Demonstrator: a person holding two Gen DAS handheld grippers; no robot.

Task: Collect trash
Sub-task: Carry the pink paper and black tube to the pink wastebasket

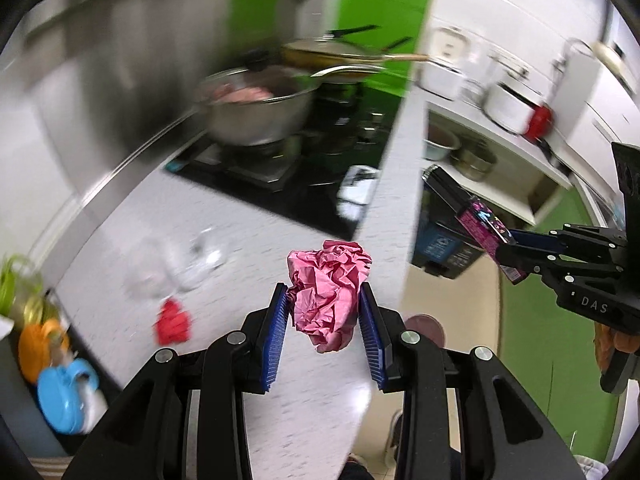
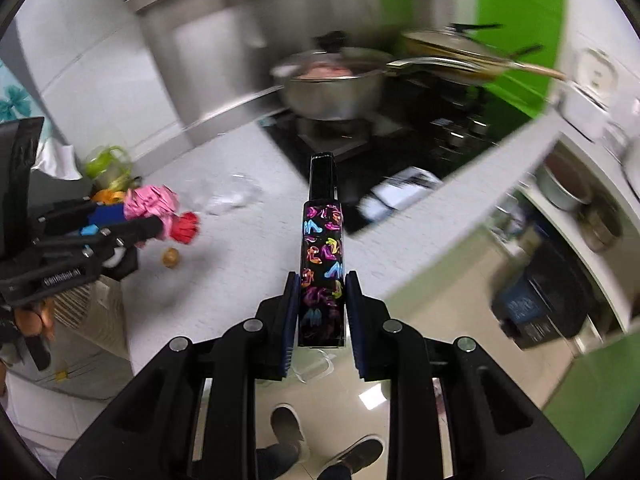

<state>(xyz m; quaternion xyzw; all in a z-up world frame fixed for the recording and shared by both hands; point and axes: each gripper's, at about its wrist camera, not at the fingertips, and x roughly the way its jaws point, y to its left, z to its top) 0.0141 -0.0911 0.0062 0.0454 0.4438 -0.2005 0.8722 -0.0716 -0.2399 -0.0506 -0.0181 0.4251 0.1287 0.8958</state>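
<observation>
My left gripper (image 1: 324,300) is shut on a crumpled pink paper ball (image 1: 328,296) and holds it above the white counter (image 1: 240,248). My right gripper (image 2: 322,286) is shut on a long black box printed with colourful shoes (image 2: 322,256). That box (image 1: 476,222) and the right gripper (image 1: 510,250) also show at the right of the left wrist view, past the counter edge. In the right wrist view, the left gripper (image 2: 142,216) with the pink paper (image 2: 152,202) is at the left. A red crumpled scrap (image 1: 173,322) and a clear plastic wrapper (image 1: 192,264) lie on the counter.
A steel pot (image 1: 256,116) and a pan (image 1: 340,54) stand on the black hob (image 1: 320,160), with a white packet (image 2: 400,194) at its edge. A small brown thing (image 2: 171,257) lies on the counter. A dark bin (image 2: 540,304) stands on the floor. The person's shoes (image 2: 288,428) are below.
</observation>
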